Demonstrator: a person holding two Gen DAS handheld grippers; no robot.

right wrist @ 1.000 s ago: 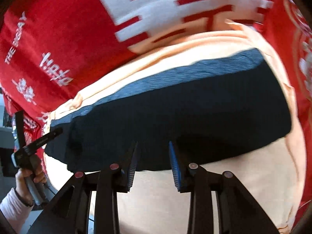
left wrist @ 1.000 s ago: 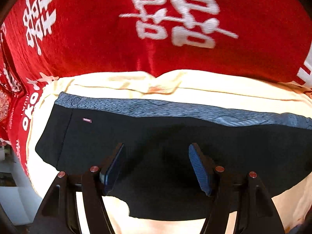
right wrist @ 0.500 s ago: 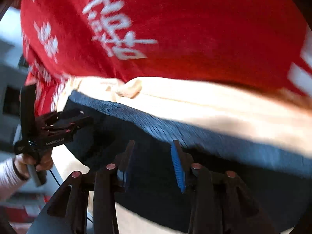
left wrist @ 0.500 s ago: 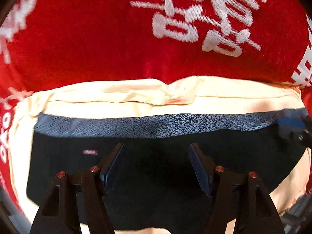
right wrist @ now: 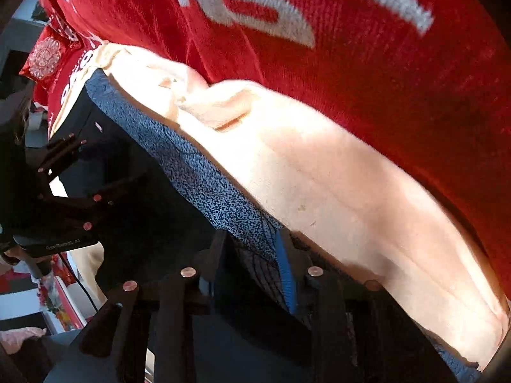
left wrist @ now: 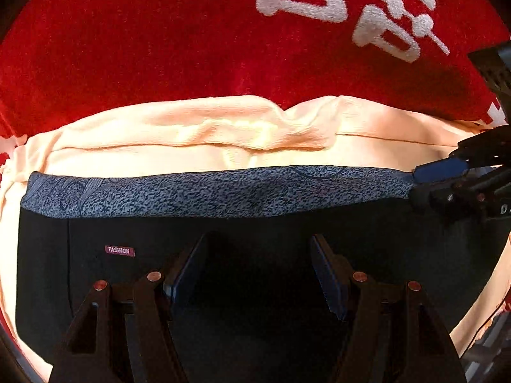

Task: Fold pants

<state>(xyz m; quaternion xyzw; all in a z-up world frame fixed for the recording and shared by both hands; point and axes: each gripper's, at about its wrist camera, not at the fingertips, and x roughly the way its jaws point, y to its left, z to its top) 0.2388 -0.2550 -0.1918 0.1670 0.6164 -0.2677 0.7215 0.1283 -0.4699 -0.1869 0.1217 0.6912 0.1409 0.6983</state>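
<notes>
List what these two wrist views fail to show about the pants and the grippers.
- Left wrist view: the black pants' near edge is hidden behind the open left gripper and cut by the frame.
- Right wrist view: whether the right gripper actually pinches the speckled waistband is unclear; fabric hides the gap.
- Both views: the cream cloth covers whatever lies beneath.

One pair of black pants (left wrist: 255, 233) out there, with one grey band (left wrist: 207, 191) along its top and one small red label (left wrist: 119, 251). One cream cloth (left wrist: 223, 134) beneath, one red blanket (left wrist: 159, 38) under everything. Two claws: left (left wrist: 255, 274), right (right wrist: 249, 274).
</notes>
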